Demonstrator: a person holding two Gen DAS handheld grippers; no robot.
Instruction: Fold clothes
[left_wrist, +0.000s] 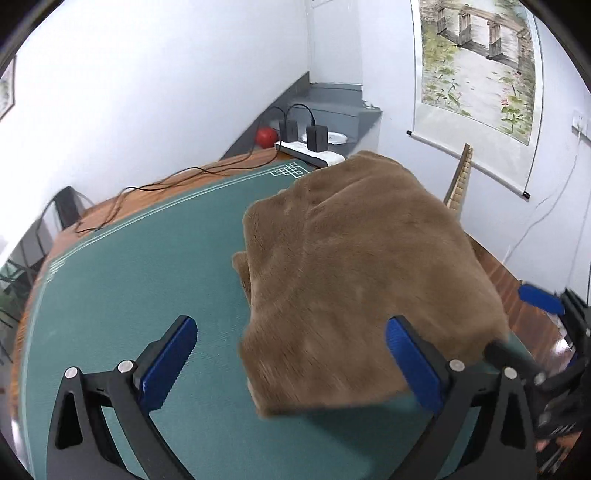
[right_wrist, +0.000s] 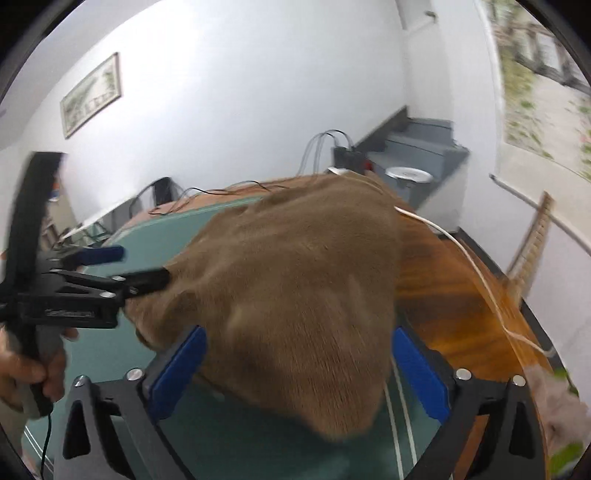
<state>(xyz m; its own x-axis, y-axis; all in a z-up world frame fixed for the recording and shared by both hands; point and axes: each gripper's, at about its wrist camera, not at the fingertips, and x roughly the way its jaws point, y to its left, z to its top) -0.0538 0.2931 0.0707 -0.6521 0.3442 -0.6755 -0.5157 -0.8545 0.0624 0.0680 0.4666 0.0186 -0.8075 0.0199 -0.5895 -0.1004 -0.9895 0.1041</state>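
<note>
A brown plush garment (left_wrist: 354, 258) lies folded in a thick bundle on the green mat (left_wrist: 140, 258). My left gripper (left_wrist: 291, 363) is open over the garment's near edge, and its right pad (left_wrist: 413, 365) lies over the cloth. In the right wrist view the same garment (right_wrist: 295, 288) fills the middle. My right gripper (right_wrist: 299, 369) is open, a blue pad on either side of the near corner. The left gripper (right_wrist: 144, 265), held by a hand (right_wrist: 33, 365), touches the garment's left edge with one finger. The right gripper (left_wrist: 517, 321) shows at the far right.
The mat covers a wooden table (right_wrist: 454, 295). At its far end are a power strip with black chargers (left_wrist: 314, 142), black cables (left_wrist: 155, 184) and a red ball (left_wrist: 266, 137). A white cable (right_wrist: 472, 258) runs along the table's right side. A scroll painting (left_wrist: 476, 70) hangs on the wall.
</note>
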